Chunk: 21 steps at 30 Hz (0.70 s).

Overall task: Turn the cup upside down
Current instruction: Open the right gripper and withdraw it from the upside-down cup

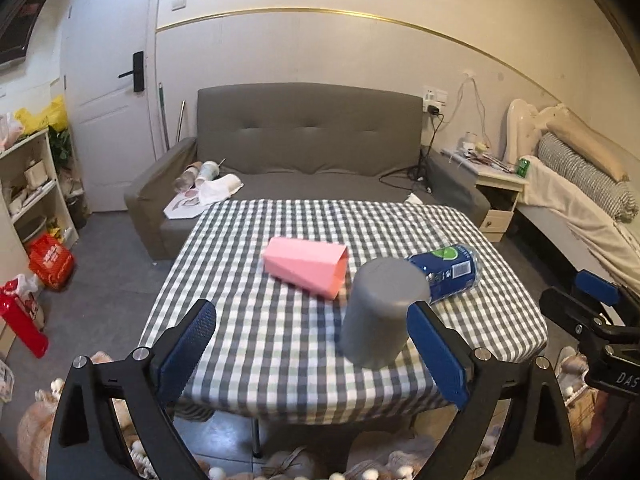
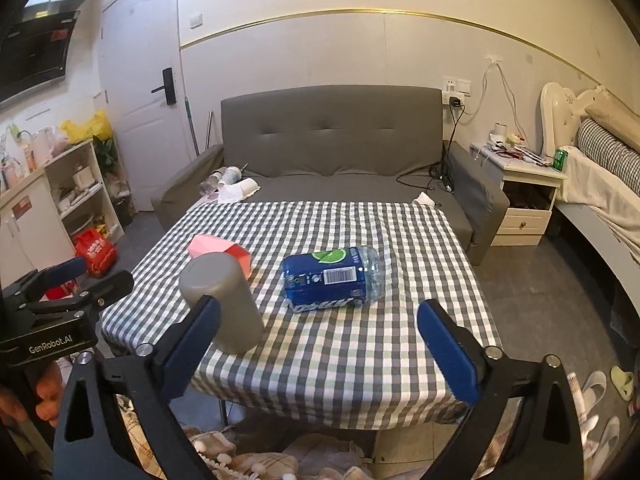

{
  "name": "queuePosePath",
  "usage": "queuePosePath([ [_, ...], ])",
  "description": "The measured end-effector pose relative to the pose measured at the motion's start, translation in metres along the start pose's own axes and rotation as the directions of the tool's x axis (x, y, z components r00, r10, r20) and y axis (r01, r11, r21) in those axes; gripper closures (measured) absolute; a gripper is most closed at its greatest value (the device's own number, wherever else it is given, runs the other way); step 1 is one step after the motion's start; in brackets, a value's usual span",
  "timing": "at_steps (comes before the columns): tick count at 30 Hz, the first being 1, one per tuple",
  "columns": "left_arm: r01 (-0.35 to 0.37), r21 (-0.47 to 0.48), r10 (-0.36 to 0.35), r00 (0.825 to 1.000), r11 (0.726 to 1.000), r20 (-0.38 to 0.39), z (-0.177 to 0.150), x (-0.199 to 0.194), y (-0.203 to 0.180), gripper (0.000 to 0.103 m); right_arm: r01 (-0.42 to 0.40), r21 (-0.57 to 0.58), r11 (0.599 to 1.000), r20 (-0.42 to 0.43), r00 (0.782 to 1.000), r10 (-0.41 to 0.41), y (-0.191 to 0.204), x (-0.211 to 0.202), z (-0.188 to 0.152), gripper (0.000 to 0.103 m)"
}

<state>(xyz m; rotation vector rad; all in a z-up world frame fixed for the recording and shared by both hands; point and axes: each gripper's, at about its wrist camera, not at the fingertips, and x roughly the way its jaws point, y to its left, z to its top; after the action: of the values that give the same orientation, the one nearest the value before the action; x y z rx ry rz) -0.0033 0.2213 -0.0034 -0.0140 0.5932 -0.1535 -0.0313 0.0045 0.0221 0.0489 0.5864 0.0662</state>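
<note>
The desk (image 1: 280, 360), under a grey-and-white checked cloth, fills the space ahead of both sets of fingers, its near edge just beyond their tips and its far edge against a grey sofa (image 1: 308, 136). Bare checked cloth lies open between the left gripper (image 1: 312, 344)'s 2 fingers and along the desk's left side; the near right part of the cloth is open ahead of the right gripper (image 2: 320, 344).

A blue-labelled bottle (image 2: 332, 278) lies on its side ahead of the right fingers, roughly midway between them, well back from the near edge. A pink cup (image 1: 306, 266) lies on its side farther out, its open mouth turned toward the bottle.

The grey cup (image 1: 380, 312) stands mouth-down on the cloth, closed base up, near the desk's front edge. In the left wrist view it sits just inside the right finger (image 1: 436, 352), appearing to touch its tip; in the right wrist view it is right at the tip of the left finger (image 2: 192, 340).

Both sets of fingers are spread wide, released, holding nothing.
</note>
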Motion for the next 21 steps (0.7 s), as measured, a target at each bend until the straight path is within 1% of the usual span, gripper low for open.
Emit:
queuePosePath([
  [2, 0.006, -0.003, -0.006, 1.000, 1.000, -0.002, -0.003, -0.003, 0.002, 0.003, -0.002, -0.006, 1.000, -0.004, 1.000, 0.002, 0.003, 0.000, -0.003, 0.000],
  [3, 0.001, 0.000, -0.001, 1.000, 1.000, -0.001, -0.005, -0.004, 0.002, 0.000, -0.003, -0.013, 1.000, -0.008, 1.000, 0.003, 0.005, 0.001, -0.005, 0.000],
  [5, -0.008, 0.010, 0.008, 1.000, 1.000, 0.015, -0.008, -0.007, 0.001, 0.000, 0.000, -0.027, 1.000, -0.016, 1.000, 0.000, 0.007, 0.004, -0.008, 0.000],
  [8, -0.013, 0.026, 0.012, 1.000, 1.000, 0.018, -0.011, -0.005, -0.001, 0.000, 0.005, -0.032, 0.999, -0.030, 1.000, -0.006, 0.007, 0.010, -0.010, 0.000],
  [21, -0.011, 0.011, 0.011, 1.000, 1.000, 0.021, -0.013, -0.004, 0.001, 0.000, 0.011, -0.045, 0.999, -0.047, 0.999, -0.013, 0.010, 0.015, -0.013, 0.000],
])
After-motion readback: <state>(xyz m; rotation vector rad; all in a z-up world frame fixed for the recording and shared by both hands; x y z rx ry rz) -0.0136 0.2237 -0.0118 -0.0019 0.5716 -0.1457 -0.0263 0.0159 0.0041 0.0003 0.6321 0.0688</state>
